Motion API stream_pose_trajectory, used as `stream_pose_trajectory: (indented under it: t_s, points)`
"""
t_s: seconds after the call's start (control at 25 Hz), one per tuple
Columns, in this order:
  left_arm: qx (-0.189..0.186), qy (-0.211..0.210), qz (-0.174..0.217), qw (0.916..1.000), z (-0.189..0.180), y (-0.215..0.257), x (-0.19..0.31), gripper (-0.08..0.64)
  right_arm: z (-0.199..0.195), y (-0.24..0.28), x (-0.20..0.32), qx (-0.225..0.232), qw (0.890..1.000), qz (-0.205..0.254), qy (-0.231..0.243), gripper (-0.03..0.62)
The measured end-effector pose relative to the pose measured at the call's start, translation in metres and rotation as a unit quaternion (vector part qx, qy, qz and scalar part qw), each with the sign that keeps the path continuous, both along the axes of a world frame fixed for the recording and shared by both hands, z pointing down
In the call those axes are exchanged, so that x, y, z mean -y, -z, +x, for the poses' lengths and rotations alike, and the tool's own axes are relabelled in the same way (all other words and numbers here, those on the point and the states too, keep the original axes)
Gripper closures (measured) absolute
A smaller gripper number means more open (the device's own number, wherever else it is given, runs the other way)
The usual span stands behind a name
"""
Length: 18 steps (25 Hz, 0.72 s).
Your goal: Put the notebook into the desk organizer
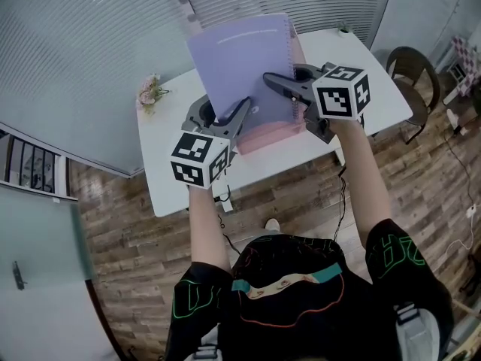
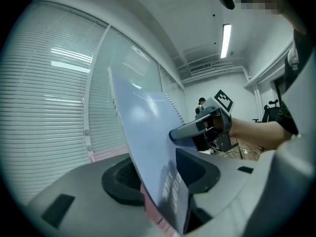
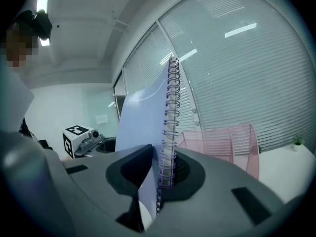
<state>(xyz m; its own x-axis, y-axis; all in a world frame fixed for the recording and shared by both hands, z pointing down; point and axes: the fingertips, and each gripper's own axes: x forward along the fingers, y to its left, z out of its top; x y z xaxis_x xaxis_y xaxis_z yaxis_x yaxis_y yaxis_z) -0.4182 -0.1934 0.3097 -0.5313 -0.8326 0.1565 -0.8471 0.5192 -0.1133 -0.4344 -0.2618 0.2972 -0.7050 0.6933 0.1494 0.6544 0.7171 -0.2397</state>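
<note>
My right gripper (image 3: 160, 169) is clamped on the notebook (image 1: 240, 66) at its spiral binding, jaws nearly together on the wire. My left gripper (image 2: 158, 179) stands with its jaws well apart. The lavender cover passes between the pads, but they don't pinch it. The notebook is upright, tilted slightly, just over the pink mesh desk organizer (image 3: 222, 144) on the white table (image 1: 165, 126) – whether its lower edge is inside yet, I can't tell. A small bunch of flowers (image 1: 150, 90) lies near the table's far left corner.
</note>
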Motion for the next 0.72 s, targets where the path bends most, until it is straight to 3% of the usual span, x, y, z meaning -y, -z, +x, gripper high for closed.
stream_pose_trajectory:
  t_s: [0.16, 0.36, 0.56, 0.72]
  points:
    - [-0.003, -0.001, -0.006, 1.0, 0.002, -0.006, -0.003, 0.325, -0.006, -0.005, -0.003, -0.016, 1.0, 0.007, 0.015, 0.526]
    - [0.014, 0.035, 0.022, 0.999, -0.007, 0.001, -0.021, 0.298, -0.014, -0.013, 0.002, -0.035, 0.999, 0.006, 0.014, 0.534]
    - [0.036, 0.055, 0.059, 0.9961, -0.004, 0.014, -0.039, 0.291, -0.028, -0.028, 0.007, -0.076, 0.996, 0.036, -0.022, 0.549]
    - [0.04, 0.054, 0.062, 0.9958, 0.0, 0.013, -0.04, 0.299, -0.049, -0.048, 0.012, -0.12, 0.989, 0.058, -0.07, 0.548]
